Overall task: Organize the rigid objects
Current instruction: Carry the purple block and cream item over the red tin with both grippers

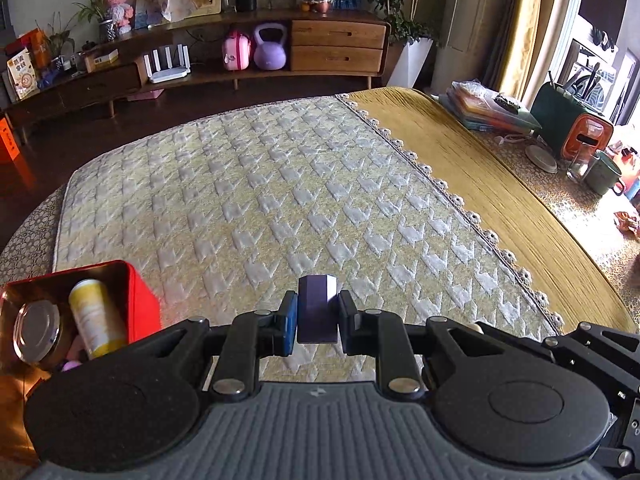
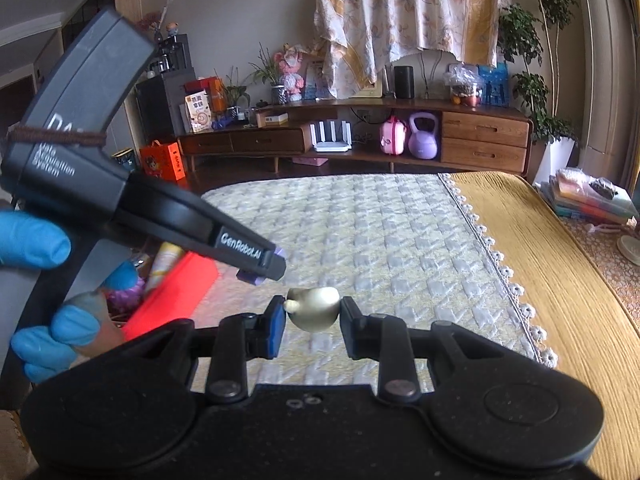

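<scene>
My left gripper (image 1: 318,310) is shut on a dark purple block (image 1: 317,307) and holds it above the quilted mat (image 1: 260,184), just right of a red tin box (image 1: 136,300). The box holds a yellow can (image 1: 96,316) and a glass jar with a metal lid (image 1: 38,328). My right gripper (image 2: 313,312) is shut on a pale cream rounded object with a small nub (image 2: 314,307). In the right wrist view the left gripper (image 2: 264,268) shows at left with the purple block (image 2: 250,278) in it, over the red box (image 2: 172,296).
A yellow tablecloth (image 1: 480,168) borders the mat on the right. At the far right lie stacked books (image 1: 488,112), a green mug (image 1: 602,172), an orange-trimmed container (image 1: 586,136) and a plate (image 1: 541,158). A wooden sideboard (image 1: 336,46) stands beyond the table.
</scene>
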Motion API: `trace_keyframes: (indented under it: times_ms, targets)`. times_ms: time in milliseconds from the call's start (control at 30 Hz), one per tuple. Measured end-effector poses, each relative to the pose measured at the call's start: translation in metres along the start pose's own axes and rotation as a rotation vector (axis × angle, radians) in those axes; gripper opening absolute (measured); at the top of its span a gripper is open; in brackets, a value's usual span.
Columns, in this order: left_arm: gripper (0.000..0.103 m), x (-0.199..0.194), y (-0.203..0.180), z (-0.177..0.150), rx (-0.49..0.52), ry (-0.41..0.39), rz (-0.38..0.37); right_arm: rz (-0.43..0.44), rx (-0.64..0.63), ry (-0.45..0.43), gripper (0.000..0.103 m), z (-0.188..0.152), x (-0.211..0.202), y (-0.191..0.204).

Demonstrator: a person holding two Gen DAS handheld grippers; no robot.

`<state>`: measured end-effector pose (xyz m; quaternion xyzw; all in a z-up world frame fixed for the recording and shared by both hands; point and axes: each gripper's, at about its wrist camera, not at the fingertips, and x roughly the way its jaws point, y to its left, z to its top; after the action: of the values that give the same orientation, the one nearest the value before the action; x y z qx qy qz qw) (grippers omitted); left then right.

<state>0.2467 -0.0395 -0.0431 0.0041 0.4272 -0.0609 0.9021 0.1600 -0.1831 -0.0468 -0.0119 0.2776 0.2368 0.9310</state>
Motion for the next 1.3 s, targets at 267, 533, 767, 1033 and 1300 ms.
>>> trace_keyframes:
  times_ms: [267,533,767,1033,1300]
  targets:
    - [0.020,-0.047,0.038,-0.025,-0.058,-0.040,0.051,0.033,-0.048,-0.025,0.028,0.009,-0.018,0.034]
    - [0.020,-0.079,0.083,-0.050,-0.099,-0.048,0.080,0.073,-0.109,-0.031,0.028,0.015,-0.023,0.074]
    - [0.020,-0.097,0.122,-0.070,-0.134,-0.061,0.098,0.103,-0.157,-0.014,0.028,0.017,-0.013,0.110]
    - [0.020,-0.105,0.161,-0.088,-0.166,-0.062,0.120,0.129,-0.197,0.013,0.028,0.017,0.005,0.144]
    - [0.020,-0.098,0.199,-0.101,-0.211,-0.038,0.155,0.151,-0.213,0.054,0.028,0.017,0.032,0.158]
